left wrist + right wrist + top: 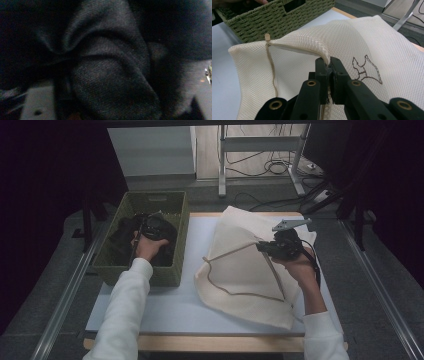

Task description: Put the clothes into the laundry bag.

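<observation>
A dim room with dark drapes on both sides, cables on the floor beyond, and a pale tabletop (165,305) edged in light wood. From above, a green woven basket (115,265) sits at the tabletop's left end with dark clothing (167,237) heaped inside; the left claw (150,227) is plunged down into that heap, so whether it is clenched I cannot tell from here. To the right lies a cream mesh laundry bag (240,285), and the right claw (264,247) has its zippered rim lifted into a peak.

The left gripper view looks straight into black cloth (107,82) at very close range: a soft, fine knit in deep folds and rounded bulges. The jaws are lost in it, so the grip can't be read here either.

In the right gripper view the right claw (329,65) is clenched on the bag's rim (322,51), pinching the padded seam beside the zipper; the pull tab (267,37) stands up farther along. The mesh is an open honeycomb weave with a dark outline print (365,68).

It looks like laundry is bound for the bag. Doing it well means holding that rim high and taut to keep the mouth open, and gathering a full fold of the limp knit, not a thin edge that would slip.
</observation>
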`<state>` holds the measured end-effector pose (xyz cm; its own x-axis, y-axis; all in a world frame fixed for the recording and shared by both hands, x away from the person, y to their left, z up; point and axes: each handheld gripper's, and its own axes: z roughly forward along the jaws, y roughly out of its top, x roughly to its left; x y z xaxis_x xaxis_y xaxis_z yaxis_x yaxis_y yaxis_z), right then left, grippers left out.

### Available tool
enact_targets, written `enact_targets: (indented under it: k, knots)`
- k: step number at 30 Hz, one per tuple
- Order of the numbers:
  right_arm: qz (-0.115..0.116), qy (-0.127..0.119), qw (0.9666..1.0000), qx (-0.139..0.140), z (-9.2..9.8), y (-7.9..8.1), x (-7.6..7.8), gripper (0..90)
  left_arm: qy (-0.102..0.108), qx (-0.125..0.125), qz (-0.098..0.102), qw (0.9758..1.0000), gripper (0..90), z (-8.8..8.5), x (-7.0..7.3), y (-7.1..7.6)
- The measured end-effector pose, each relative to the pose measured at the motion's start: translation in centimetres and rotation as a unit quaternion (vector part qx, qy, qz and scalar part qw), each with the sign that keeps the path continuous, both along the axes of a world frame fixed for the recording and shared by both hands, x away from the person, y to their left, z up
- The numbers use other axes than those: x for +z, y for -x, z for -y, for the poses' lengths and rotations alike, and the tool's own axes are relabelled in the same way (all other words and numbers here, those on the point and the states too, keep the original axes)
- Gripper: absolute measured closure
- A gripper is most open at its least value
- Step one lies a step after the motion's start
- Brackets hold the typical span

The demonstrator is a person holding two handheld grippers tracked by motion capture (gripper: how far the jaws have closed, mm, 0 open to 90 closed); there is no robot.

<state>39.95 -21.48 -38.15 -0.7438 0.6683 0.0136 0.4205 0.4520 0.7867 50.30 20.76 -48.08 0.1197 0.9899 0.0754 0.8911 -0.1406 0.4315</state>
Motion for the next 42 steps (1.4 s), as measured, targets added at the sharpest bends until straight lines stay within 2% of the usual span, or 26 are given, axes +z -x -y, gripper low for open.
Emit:
enact_targets:
  k: [3,4,8,14,16,18,21,22,23,25,26,27,28,30,31,33,35,36,37,38,39,42]
  knots:
    - [0.000,0.000,1.0000,0.000,0.0,0.0,0.0,85.3,-0.001,-0.006,0.000,1.0000,43.5,0.0,0.0,0.0]
    - [-0.001,0.000,1.0000,-0.001,0.0,0.0,0.0,85.3,0.003,-0.009,0.001,1.0000,49.7,-0.1,0.1,0.1]
    - [-0.001,-0.001,1.0000,-0.001,0.0,0.0,0.0,85.3,0.014,-0.017,0.001,0.9998,59.0,-0.4,0.2,0.1]
    - [-0.001,-0.002,1.0000,-0.002,0.1,0.0,0.1,85.3,0.022,-0.028,0.010,0.9993,63.4,-0.7,0.5,0.3]
    - [0.001,-0.002,1.0000,-0.001,0.1,0.0,0.1,85.3,0.024,-0.030,0.026,0.9989,64.6,-0.9,0.9,0.5]
    - [0.000,-0.003,1.0000,-0.002,0.1,-0.1,0.1,85.3,0.009,-0.034,0.042,0.9985,65.2,-0.7,1.2,0.9]
    - [0.000,-0.004,1.0000,-0.002,0.2,-0.1,0.0,85.3,0.008,-0.038,0.051,0.9979,65.7,-0.7,1.5,1.2]
    - [0.000,-0.004,1.0000,-0.002,0.2,-0.1,0.0,85.3,0.007,-0.043,0.062,0.9971,65.9,-0.8,1.8,1.5]
    - [0.000,-0.003,1.0000,-0.002,0.2,-0.1,0.1,85.3,0.007,-0.043,0.062,0.9971,66.0,-0.8,1.8,1.5]
    - [0.001,-0.003,1.0000,-0.002,0.2,-0.1,0.1,85.3,0.014,-0.044,0.078,0.9959,66.2,-1.0,2.1,1.9]
    - [0.002,-0.003,1.0000,-0.002,0.2,-0.1,0.1,85.3,0.018,-0.060,0.100,0.9930,66.2,-1.3,2.5,2.3]
    - [0.002,-0.003,1.0000,-0.002,0.2,-0.1,0.1,85.3,0.024,-0.062,0.114,0.9913,66.2,-1.4,2.7,2.6]
    - [0.002,-0.004,1.0000,-0.002,0.2,-0.1,0.1,85.3,0.024,-0.062,0.114,0.9913,66.2,-1.4,2.7,2.6]
    - [0.002,-0.004,1.0000,-0.002,0.2,-0.1,0.1,85.3,0.031,-0.063,0.133,0.9886,66.3,-1.7,3.0,3.2]
    - [0.001,-0.004,1.0000,-0.003,0.2,-0.1,0.1,85.3,0.030,-0.067,0.146,0.9866,66.4,-1.9,3.4,3.7]
    - [0.002,-0.004,1.0000,-0.002,0.2,-0.1,0.1,85.3,0.032,-0.068,0.150,0.9858,66.5,-2.0,3.7,3.9]
    - [0.002,-0.004,1.0000,-0.001,0.2,-0.1,0.2,85.3,0.038,-0.070,0.161,0.9838,66.7,-2.2,4.2,4.3]
    - [0.003,-0.005,1.0000,-0.001,0.2,0.0,0.2,85.3,0.043,-0.070,0.175,0.9812,66.7,-2.4,4.8,4.8]
    - [0.003,-0.005,1.0000,-0.001,0.2,0.0,0.2,85.3,0.043,-0.070,0.175,0.9812,66.7,-2.4,4.8,4.8]
    - [0.003,-0.005,1.0000,-0.001,0.2,-0.1,0.2,85.3,0.053,-0.077,0.189,0.9775,66.7,-2.6,5.4,5.2]
    - [0.003,-0.005,1.0000,-0.001,0.2,-0.1,0.2,85.3,0.053,-0.077,0.189,0.9775,66.8,-2.6,5.4,5.2]
    - [0.000,-0.007,1.0000,-0.002,0.3,-0.1,0.2,85.4,0.073,-0.084,0.211,0.9711,66.8,-3.0,6.4,5.9]
